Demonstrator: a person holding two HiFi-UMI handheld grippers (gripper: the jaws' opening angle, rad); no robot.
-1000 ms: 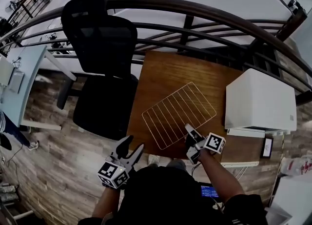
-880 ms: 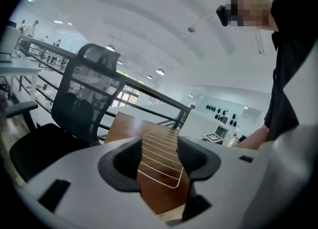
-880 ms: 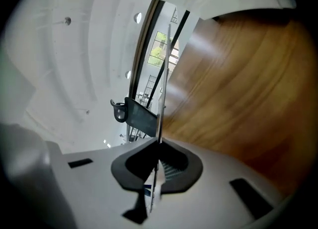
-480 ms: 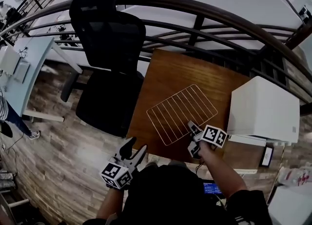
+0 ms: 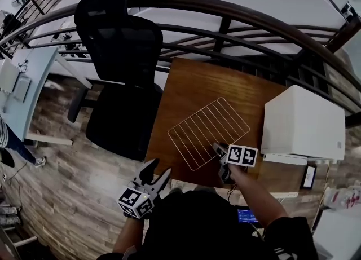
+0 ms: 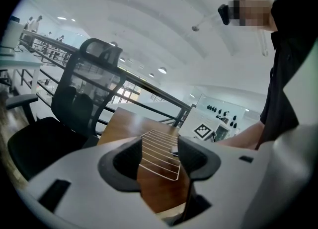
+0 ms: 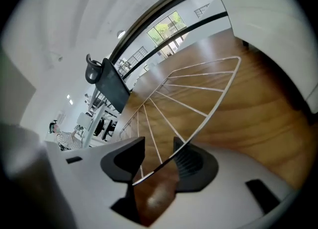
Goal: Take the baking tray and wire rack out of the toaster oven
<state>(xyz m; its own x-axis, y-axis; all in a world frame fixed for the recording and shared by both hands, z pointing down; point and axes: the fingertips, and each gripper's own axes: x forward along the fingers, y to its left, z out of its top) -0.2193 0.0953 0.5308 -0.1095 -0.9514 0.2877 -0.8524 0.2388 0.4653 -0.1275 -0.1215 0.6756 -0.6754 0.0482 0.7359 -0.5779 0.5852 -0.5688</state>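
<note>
**Wire rack.** The wire rack lies flat on the wooden table, in the middle of the table's near half. It is outside the white toaster oven, which stands on the table's right end, and it is set apart from that oven. The rack's long axis runs slantwise to the table's edges, from the table's near left side toward its far right side. One corner points at the table's near edge. The thin cross bars run along the short direction, from one long edge wire to the other.

**Right gripper.** The right gripper is at the table's near edge, tilted downward over the rack's near long edge wire. Its fingers have just been opening and now stand apart. In the right gripper view that edge wire crosses the gap between the two fingers. It runs close along the ribbed pad of one finger, but neither pad clamps it.

**Left gripper.** The left gripper is off the table, just past its near left corner and above the plank floor. It points roughly level toward the table. Its fingers are wide apart with nothing between them.

**Surroundings.** A black office chair stands at the table's left side. A dark railing runs behind the table's far edge.
</note>
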